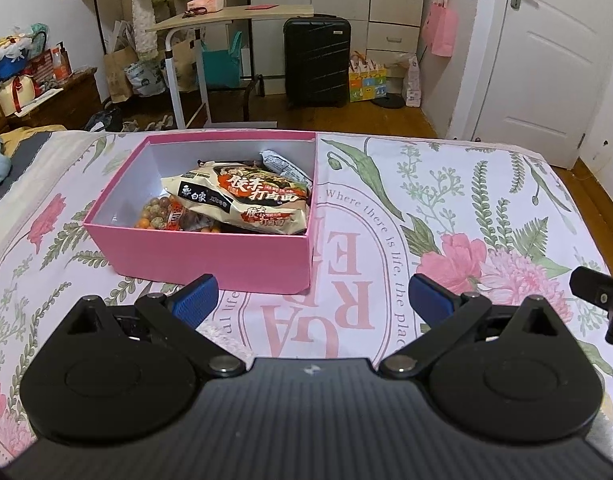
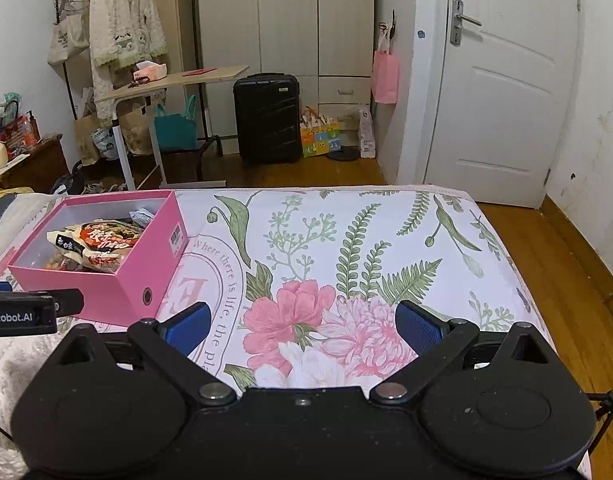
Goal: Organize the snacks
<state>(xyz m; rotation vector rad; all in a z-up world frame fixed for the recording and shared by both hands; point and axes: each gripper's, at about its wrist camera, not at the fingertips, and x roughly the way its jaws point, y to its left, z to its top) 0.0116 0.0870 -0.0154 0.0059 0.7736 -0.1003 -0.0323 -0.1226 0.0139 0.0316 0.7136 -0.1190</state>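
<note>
A pink box (image 1: 210, 256) stands on the floral bedspread (image 1: 446, 208), holding snacks. A cream instant-noodle packet (image 1: 246, 198) lies on top, over a bag of round coated nuts (image 1: 158, 214) and a silver packet (image 1: 284, 166) at the back. My left gripper (image 1: 310, 300) is open and empty, just in front of the box. In the right wrist view the box (image 2: 118, 280) is at the left with the noodle packet (image 2: 98, 244) inside. My right gripper (image 2: 302, 328) is open and empty over the bedspread (image 2: 386, 240), right of the box.
The bed's far edge drops to a wooden floor (image 1: 346, 120). Beyond stand a black suitcase (image 1: 316, 64), a rolling side table (image 1: 226, 16), bags, a wardrobe (image 2: 286, 16) and a white door (image 2: 506, 92). The other gripper's side shows at the left of the right wrist view (image 2: 22, 312).
</note>
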